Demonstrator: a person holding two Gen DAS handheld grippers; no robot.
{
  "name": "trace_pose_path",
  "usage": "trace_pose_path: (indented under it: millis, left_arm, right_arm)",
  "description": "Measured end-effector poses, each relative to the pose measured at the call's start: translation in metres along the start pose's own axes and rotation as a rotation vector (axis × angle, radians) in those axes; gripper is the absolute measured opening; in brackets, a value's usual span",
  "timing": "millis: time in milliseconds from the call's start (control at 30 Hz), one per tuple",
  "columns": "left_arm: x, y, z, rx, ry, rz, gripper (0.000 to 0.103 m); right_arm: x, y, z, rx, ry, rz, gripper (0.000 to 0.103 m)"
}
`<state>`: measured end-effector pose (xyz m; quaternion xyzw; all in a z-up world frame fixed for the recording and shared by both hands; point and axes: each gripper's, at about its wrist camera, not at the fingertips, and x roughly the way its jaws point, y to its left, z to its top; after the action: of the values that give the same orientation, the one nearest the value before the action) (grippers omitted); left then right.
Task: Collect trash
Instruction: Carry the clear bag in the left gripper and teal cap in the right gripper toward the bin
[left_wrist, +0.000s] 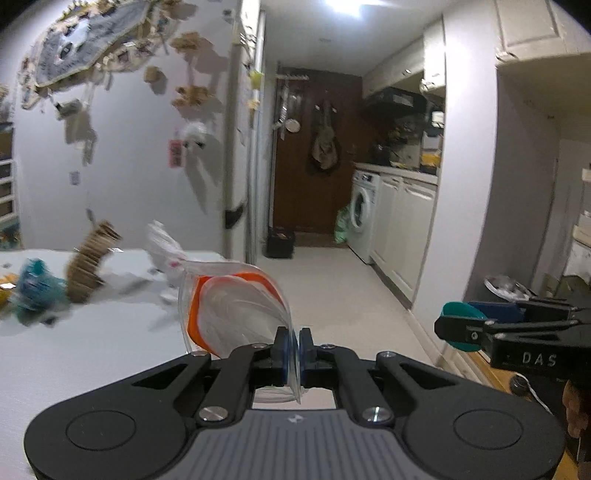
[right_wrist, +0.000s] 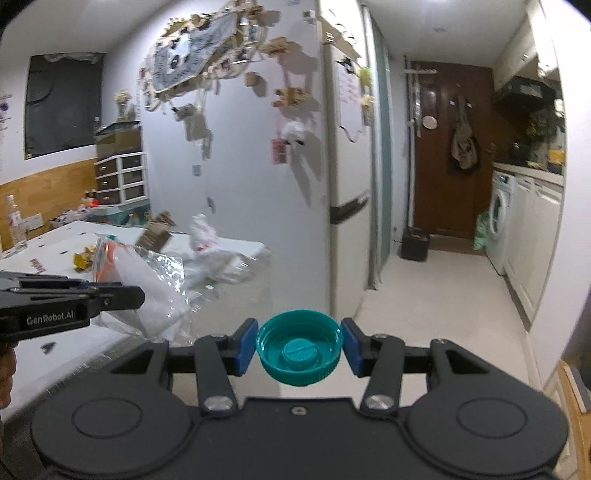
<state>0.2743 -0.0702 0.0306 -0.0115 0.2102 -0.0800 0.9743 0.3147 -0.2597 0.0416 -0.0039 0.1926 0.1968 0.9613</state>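
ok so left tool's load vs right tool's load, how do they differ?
The clear plastic packet is transparent with an orange band; the teal cap is opaque. The packet is thin and floppy, pinched by one edge; the cap is rigid and round, gripped across its rim, hollow side up. Both are held clear of the table.

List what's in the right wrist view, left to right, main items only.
Left gripper → clear plastic bag it holds → teal bottle cap in the right gripper → brown door → washing machine.
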Motion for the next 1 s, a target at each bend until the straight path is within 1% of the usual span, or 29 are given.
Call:
trace_pose_path:
  millis: [233,367,467,667,867,1000]
  left_arm:
    - [0.048,-0.044,-0.031,0.007,0.097,-0.075,0.005]
    - [0.077,-0.062,-0.050,0.011,0.157,-0.107,0.005]
    - [0.098,-0.067,-0.065,0.008,0.201,-0.118,0.005]
    - [0.151,-0.063,-0.106,-0.028,0.321,-0.123,0.005]
    - [0.204,-0.044,-0.152,-0.107,0.450,-0.132,0.005]
    - [0.233,-0.028,-0.180,-0.135,0.520,-0.117,0.005]
  right_arm:
    - [-0.006,-0.048,-0.025,0.050,0.052,-0.045,0.050]
    - [0.003,-0.073,-0.041,0.087,0.100,-0.060,0.050]
    - [0.017,-0.088,-0.056,0.118,0.153,-0.063,0.050]
    - [0.052,-0.103,-0.092,0.150,0.283,-0.071,0.050]
    - [0.097,-0.113,-0.117,0.181,0.387,-0.088,0.050]
    - [0.136,-0.111,-0.141,0.176,0.487,-0.095,0.050]
